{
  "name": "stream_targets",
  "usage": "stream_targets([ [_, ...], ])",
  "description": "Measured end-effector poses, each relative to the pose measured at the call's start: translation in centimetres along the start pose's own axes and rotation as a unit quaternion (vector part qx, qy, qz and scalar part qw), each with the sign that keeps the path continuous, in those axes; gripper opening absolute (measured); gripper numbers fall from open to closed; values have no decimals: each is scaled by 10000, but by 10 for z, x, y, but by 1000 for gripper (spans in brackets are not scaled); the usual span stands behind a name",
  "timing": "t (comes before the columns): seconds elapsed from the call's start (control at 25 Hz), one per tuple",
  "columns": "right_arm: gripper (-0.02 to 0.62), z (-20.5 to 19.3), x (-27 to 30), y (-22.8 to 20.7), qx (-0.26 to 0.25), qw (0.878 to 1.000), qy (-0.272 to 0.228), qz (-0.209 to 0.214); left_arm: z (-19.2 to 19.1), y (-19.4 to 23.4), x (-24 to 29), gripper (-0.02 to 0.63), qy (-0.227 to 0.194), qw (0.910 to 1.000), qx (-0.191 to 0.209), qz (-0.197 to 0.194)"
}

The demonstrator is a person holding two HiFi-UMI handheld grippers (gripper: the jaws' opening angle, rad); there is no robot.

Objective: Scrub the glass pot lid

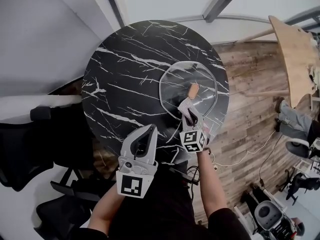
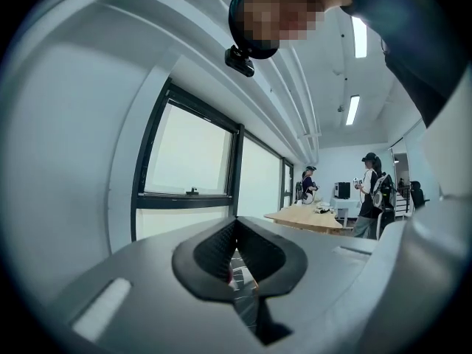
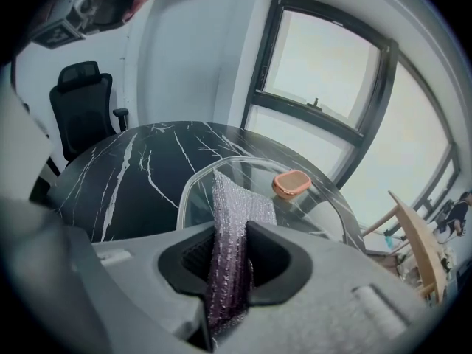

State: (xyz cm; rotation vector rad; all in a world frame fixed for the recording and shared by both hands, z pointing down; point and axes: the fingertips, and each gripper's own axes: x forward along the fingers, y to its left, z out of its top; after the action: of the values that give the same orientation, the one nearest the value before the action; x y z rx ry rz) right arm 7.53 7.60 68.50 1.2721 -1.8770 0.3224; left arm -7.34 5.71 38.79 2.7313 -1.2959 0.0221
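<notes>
The glass pot lid (image 1: 176,82) with an orange knob (image 1: 193,89) lies flat on the right half of the round black marble table (image 1: 125,84). My right gripper (image 1: 190,116) is at the lid's near rim, shut on a silvery mesh scrub pad (image 1: 187,105) that reaches out over the glass. The right gripper view shows the scrub pad (image 3: 236,220) clamped between the jaws of the right gripper (image 3: 231,265), with the lid (image 3: 313,212) and knob (image 3: 292,183) just beyond. My left gripper (image 1: 145,134) hovers at the table's near edge, shut and empty. In its own view the left gripper (image 2: 236,260) tilts up toward the windows.
A black office chair (image 1: 20,154) stands left of the table, also seen as a chair (image 3: 81,102) in the right gripper view. A wooden table (image 1: 297,59) is at far right. Cables (image 1: 235,159) lie on the plank floor. Two people (image 2: 369,190) stand by the wooden table (image 2: 310,216).
</notes>
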Motion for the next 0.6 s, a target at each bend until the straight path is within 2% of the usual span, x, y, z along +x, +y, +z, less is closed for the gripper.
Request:
stream_targets([
  [0.2,78,9,4,13,180,9996,2,240,3,0,-9,3,-33,10000,67,-28],
  [0.36,77,14,8,22,-134,9992,-13,380,5,3,-11,3,-68,9999,50,64],
  [0.6,77,15,10,48,-570,9943,37,905,8,4,-3,3,-69,9999,51,146],
])
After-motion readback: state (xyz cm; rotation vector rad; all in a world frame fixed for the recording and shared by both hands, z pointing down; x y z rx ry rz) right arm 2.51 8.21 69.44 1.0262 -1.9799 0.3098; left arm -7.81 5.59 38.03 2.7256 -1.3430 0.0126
